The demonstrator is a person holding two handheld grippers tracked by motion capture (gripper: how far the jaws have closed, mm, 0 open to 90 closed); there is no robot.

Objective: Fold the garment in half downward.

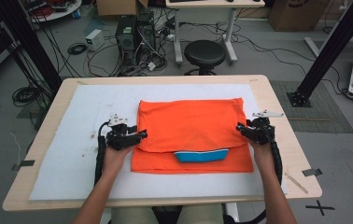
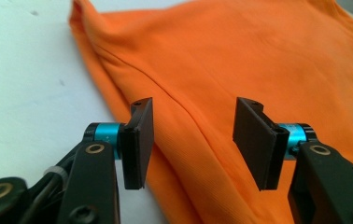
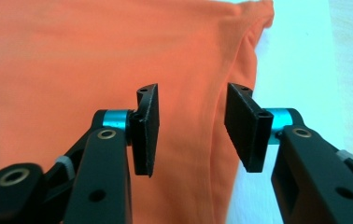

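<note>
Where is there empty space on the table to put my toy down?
The white mat is bare left of the orange shirt, and along the near edge below it. A thinner strip runs behind the shirt. The middle is crowded: the shirt covers it, with the left gripper and right gripper open at its sides.

One orange shirt lies folded on one white mat, which covers one wooden bench. Two tools are at the shirt's sides: the left tool and the right tool. Behind the bench stands one black stool.
</note>
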